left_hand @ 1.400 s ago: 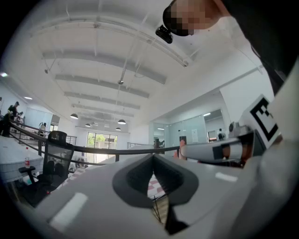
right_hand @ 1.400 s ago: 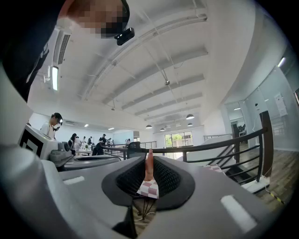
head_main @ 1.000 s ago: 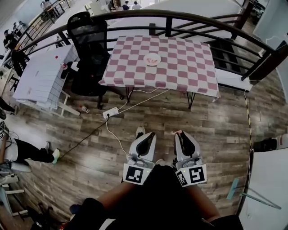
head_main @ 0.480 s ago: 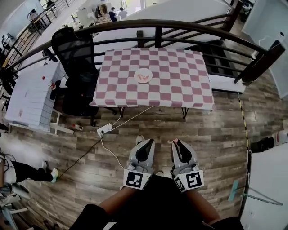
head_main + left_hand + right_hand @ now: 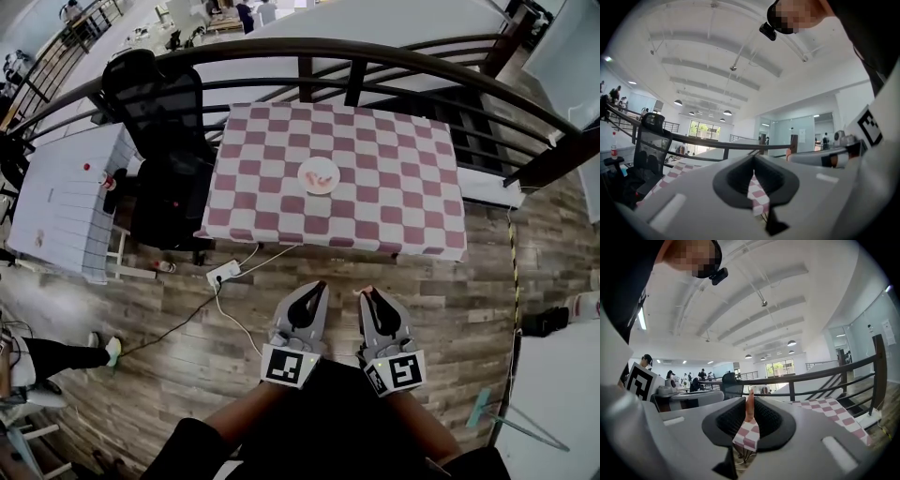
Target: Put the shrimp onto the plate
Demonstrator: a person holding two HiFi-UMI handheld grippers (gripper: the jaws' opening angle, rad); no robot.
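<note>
The right hand-held gripper (image 5: pixel 366 292) pinches a shrimp (image 5: pixel 749 405) at its tips. The left hand-held gripper (image 5: pixel 322 285) is closed and empty. A plate (image 5: pixel 306 169) sits far ahead on the checkered counter (image 5: pixel 394 192).

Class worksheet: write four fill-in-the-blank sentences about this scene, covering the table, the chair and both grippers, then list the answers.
1. A white ______ sits near the middle of the checkered table.
2. The right gripper is shut on a pink ______.
3. In the head view, the black office chair stands to the table's ______.
4. The left gripper is shut and holds ______.
Missing words: plate; shrimp; left; nothing.
</note>
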